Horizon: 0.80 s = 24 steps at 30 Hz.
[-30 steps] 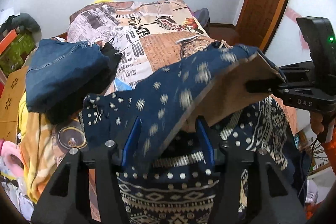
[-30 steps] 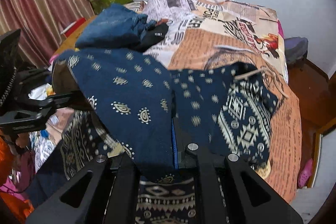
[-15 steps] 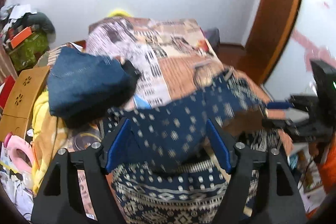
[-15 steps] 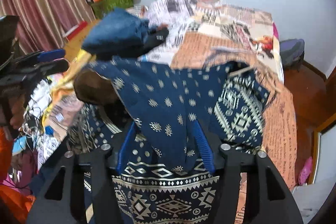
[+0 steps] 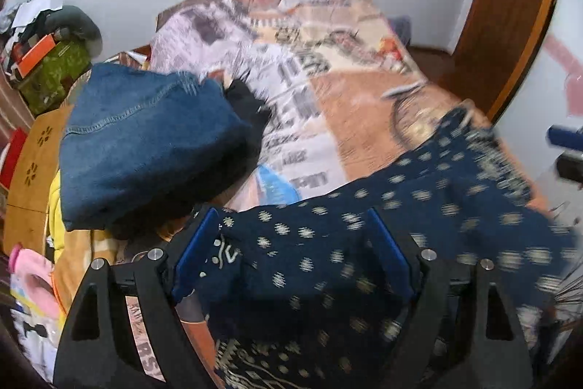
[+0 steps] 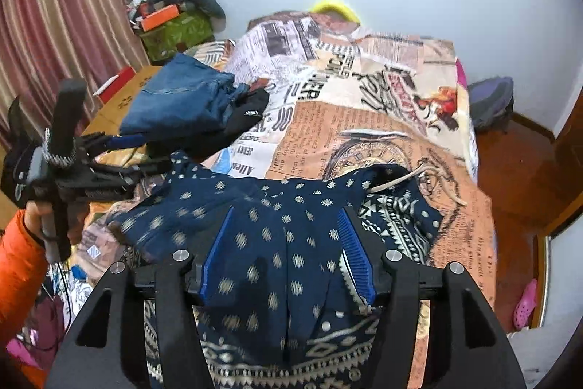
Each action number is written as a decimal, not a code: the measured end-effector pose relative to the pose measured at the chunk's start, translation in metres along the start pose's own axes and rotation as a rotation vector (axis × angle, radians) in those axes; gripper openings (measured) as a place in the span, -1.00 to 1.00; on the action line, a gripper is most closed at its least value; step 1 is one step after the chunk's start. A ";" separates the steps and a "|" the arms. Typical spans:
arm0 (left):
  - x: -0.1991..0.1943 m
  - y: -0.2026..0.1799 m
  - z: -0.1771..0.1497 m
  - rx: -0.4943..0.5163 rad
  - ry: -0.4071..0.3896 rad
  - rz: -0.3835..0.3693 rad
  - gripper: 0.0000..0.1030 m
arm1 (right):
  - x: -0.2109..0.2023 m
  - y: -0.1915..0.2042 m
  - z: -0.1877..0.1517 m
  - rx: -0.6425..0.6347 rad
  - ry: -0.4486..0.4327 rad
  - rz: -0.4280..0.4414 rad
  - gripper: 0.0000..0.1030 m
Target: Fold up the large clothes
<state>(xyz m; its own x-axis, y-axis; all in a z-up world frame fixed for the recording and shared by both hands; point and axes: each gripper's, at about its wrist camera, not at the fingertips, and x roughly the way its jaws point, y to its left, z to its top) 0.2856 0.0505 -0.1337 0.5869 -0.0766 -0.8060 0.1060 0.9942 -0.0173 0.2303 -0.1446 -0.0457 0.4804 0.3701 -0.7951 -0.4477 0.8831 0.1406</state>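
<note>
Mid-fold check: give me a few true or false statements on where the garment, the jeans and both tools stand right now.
1. The navy patterned garment lies on the bed. True.
2. The right tool is clamped shut on the garment. False: its pads stand apart, cloth lying loose between them.
3. The left tool has its jaws opening over the garment. True.
4. The folded jeans sit on top of the navy garment. False: they rest apart, farther up the bed.
5. An orange sleeve shows at the left tool. True.

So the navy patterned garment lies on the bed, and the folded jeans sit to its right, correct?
Not quite. The right wrist view shows the folded jeans to the left of the navy patterned garment, not its right. The garment does lie on the bed.
</note>
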 end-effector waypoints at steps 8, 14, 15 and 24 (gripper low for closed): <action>0.008 -0.002 -0.028 -0.010 0.055 -0.099 0.60 | 0.034 0.004 -0.018 0.035 0.113 0.101 0.05; -0.015 -0.015 -0.056 0.061 0.070 -0.117 0.60 | 0.030 0.024 -0.044 -0.075 0.171 0.074 0.05; -0.017 -0.017 -0.061 0.074 0.075 -0.114 0.60 | 0.028 0.027 -0.051 -0.096 0.182 0.063 0.05; 0.003 -0.035 -0.123 0.061 0.188 -0.101 0.62 | 0.027 0.022 -0.082 -0.075 0.233 0.055 0.05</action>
<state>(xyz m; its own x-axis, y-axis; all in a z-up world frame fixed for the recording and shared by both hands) 0.1849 0.0245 -0.2077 0.4115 -0.1545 -0.8982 0.2088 0.9753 -0.0721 0.1711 -0.1388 -0.1121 0.2709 0.3333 -0.9031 -0.5273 0.8363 0.1504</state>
